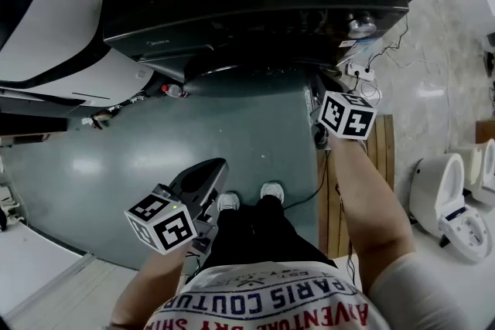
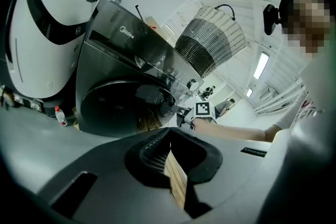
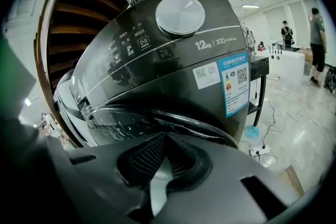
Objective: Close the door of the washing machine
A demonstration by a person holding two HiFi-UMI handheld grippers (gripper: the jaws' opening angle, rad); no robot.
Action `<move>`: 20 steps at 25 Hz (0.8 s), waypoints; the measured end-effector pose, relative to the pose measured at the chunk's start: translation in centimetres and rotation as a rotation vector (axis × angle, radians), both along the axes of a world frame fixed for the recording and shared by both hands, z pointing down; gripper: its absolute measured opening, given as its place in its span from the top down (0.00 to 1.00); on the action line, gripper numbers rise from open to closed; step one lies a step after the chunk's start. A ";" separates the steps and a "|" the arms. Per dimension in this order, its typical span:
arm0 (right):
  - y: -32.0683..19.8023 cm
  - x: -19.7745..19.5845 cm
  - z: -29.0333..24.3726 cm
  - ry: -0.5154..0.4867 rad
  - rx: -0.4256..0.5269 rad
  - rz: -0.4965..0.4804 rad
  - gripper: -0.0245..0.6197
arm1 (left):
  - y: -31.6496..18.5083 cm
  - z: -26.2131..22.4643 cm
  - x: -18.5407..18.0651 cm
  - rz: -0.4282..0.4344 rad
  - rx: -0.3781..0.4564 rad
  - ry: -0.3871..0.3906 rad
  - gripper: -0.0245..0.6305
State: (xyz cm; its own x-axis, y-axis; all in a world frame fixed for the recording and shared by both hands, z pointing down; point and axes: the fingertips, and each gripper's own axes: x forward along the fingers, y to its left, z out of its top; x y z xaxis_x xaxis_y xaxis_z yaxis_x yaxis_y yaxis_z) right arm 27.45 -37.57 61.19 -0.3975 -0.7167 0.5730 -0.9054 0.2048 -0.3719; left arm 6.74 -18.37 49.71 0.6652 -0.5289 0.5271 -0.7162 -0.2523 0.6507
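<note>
The dark grey washing machine (image 1: 255, 19) stands ahead of me, its round door (image 2: 121, 107) lying against the front; I cannot tell whether it is latched. In the right gripper view the scratched door glass (image 3: 115, 120) fills the space just beyond the jaws, below the control knob (image 3: 180, 14). My right gripper (image 1: 317, 108) is shut and empty at the door's right edge, where the left gripper view also shows this right gripper (image 2: 186, 115). The left gripper (image 1: 220, 164) hangs low over the floor, away from the machine, shut with nothing in it.
A white appliance (image 1: 46, 11) stands left of the washer, and a wire basket (image 2: 210, 39) sits on top of it. A small bottle (image 1: 174, 91) lies at the washer's base. At the right are a wooden pallet (image 1: 383, 158), a power strip with cables (image 1: 360, 73) and white toilets (image 1: 448, 197).
</note>
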 end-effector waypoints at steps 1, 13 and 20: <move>0.0 0.0 0.0 -0.011 0.004 0.004 0.93 | -0.1 0.1 0.0 -0.001 -0.002 0.004 0.93; -1.0 -0.1 0.2 0.059 0.047 -0.013 0.93 | -1.4 0.5 -0.8 -0.035 -0.008 -0.003 0.93; -0.9 -0.2 0.2 0.067 0.022 -0.067 0.93 | -0.8 0.6 0.1 -0.020 -0.015 -0.012 0.93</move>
State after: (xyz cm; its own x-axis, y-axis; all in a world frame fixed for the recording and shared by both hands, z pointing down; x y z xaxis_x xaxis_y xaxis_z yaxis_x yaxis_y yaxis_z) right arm 27.28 -38.45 61.38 -0.4067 -0.7024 0.5841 -0.9119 0.2736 -0.3060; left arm 6.86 -19.12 50.26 0.6480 -0.5340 0.5430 -0.7288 -0.2280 0.6456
